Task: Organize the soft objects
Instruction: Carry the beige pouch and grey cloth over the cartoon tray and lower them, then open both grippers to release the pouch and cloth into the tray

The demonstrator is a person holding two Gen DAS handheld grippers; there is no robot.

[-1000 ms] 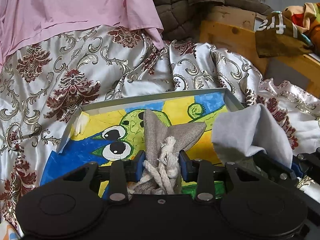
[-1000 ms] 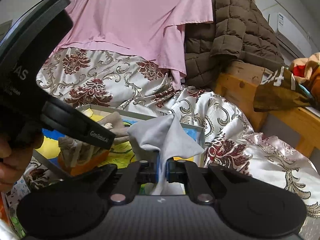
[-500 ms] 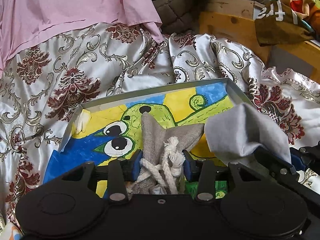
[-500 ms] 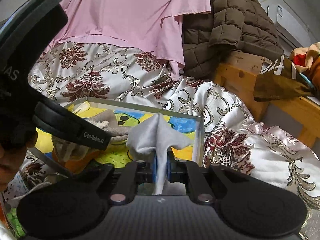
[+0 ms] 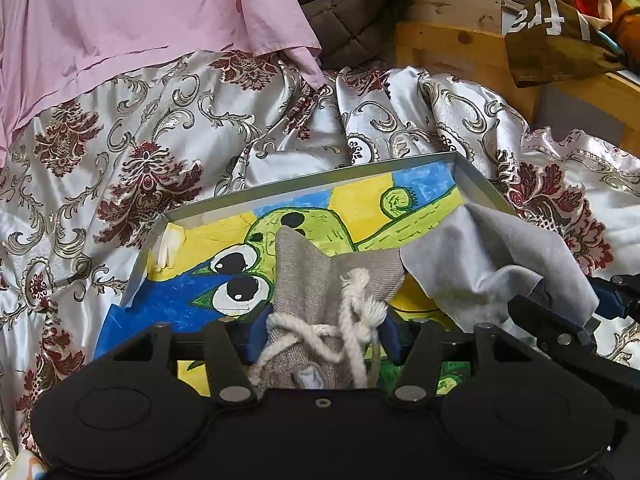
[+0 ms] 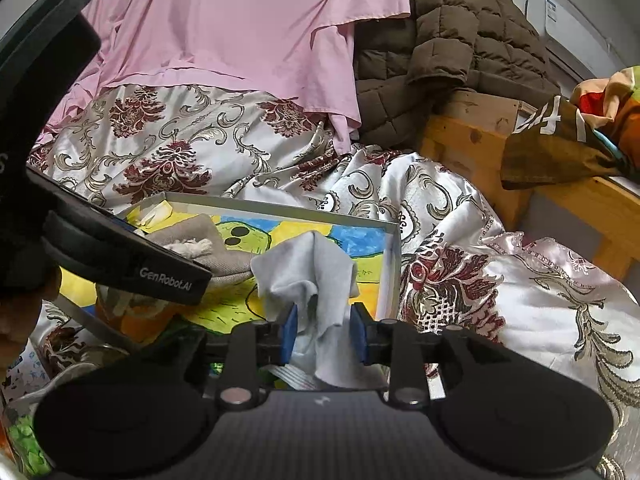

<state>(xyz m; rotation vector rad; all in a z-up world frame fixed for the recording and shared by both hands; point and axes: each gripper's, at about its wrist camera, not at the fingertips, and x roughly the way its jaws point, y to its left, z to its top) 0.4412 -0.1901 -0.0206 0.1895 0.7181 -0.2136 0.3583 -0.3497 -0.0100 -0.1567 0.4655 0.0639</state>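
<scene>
A shallow grey tray (image 5: 320, 184) with a bright cartoon picture on its floor lies on the patterned bedspread. My left gripper (image 5: 322, 336) is over its near side, its jaws around a beige drawstring pouch (image 5: 320, 280) with a white cord. My right gripper (image 6: 323, 334) has its jaws parted around a light grey cloth (image 6: 310, 272), which hangs loose between the pads over the tray's right part (image 6: 394, 264). The cloth also shows in the left wrist view (image 5: 488, 264). The pouch shows under the left gripper body in the right wrist view (image 6: 208, 248).
A silver bedspread (image 5: 120, 152) with red floral print surrounds the tray. A pink sheet (image 6: 240, 24) and a brown quilted jacket (image 6: 440, 32) lie behind. A wooden frame (image 6: 480, 140) with coloured fabrics (image 6: 560, 136) stands at the right.
Both grippers moved forward and down over the tray. The right gripper's jaws opened and the grey cloth now sits loose between them. The left jaws widened a little around the pouch.
</scene>
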